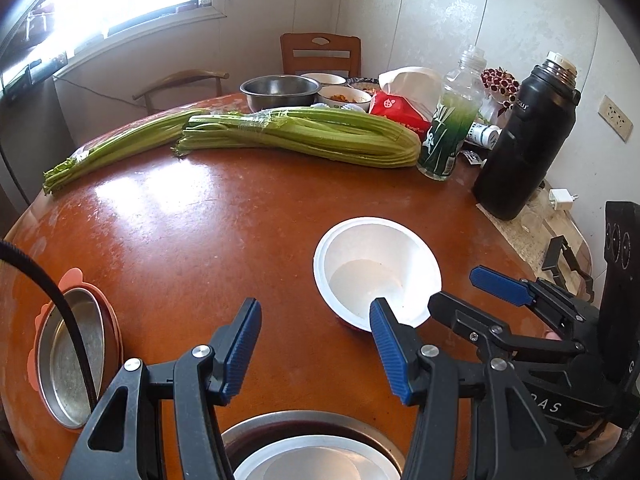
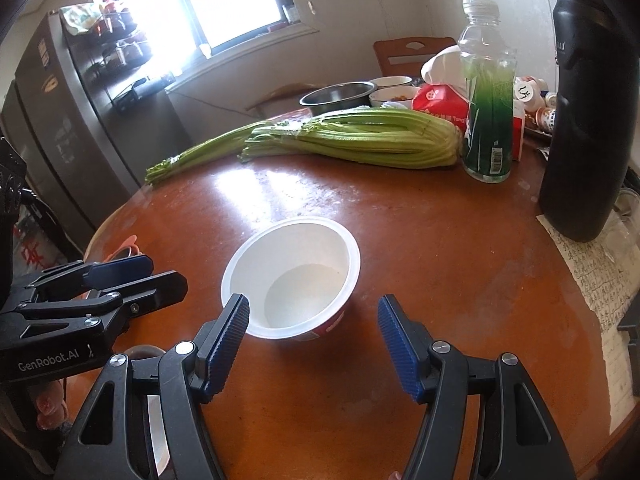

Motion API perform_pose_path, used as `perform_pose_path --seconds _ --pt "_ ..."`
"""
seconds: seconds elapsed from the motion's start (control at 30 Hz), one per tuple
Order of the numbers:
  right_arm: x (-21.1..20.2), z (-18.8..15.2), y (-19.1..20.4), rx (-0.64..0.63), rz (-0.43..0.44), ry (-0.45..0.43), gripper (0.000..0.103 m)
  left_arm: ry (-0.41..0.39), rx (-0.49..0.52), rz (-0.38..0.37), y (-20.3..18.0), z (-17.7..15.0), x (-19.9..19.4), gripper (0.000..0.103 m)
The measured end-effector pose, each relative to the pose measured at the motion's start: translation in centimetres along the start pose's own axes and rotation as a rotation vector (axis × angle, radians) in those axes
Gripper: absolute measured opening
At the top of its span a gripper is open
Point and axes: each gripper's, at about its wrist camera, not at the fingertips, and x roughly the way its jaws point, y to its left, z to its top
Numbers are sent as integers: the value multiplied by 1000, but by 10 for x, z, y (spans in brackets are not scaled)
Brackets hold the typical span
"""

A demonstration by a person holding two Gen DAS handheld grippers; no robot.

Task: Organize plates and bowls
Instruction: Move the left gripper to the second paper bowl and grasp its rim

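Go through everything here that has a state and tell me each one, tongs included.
Left tongs: open, holding nothing.
Right tongs: open, holding nothing.
White bowl: upright, empty, on the table.
Clear bottle: upright, capped, partly filled with green liquid.
Black flask: upright, lid off.
Steel bowl: upright.

1. My left gripper (image 1: 316, 348) has black plastic arms, ribbed blue finger pads and silver round screws at the joints.
2. A black cable (image 1: 60, 312) curves past it.
3. My right gripper (image 2: 314, 346) matches; the left's housing reads "GenRobot.AI" in white.
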Motion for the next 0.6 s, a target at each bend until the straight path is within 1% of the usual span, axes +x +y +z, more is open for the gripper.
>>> perform_pose_path --seconds 0.27,0.43,0.6 --pt "18 6 -5 10 -21 31 69 4 -9 -5 10 12 11 56" --pt "28 7 -3 -1 -19 50 69 17 -13 -15 13 16 19 56" --pt "36 5 7 -26 -9 74 69 27 -12 -45 12 16 25 56"
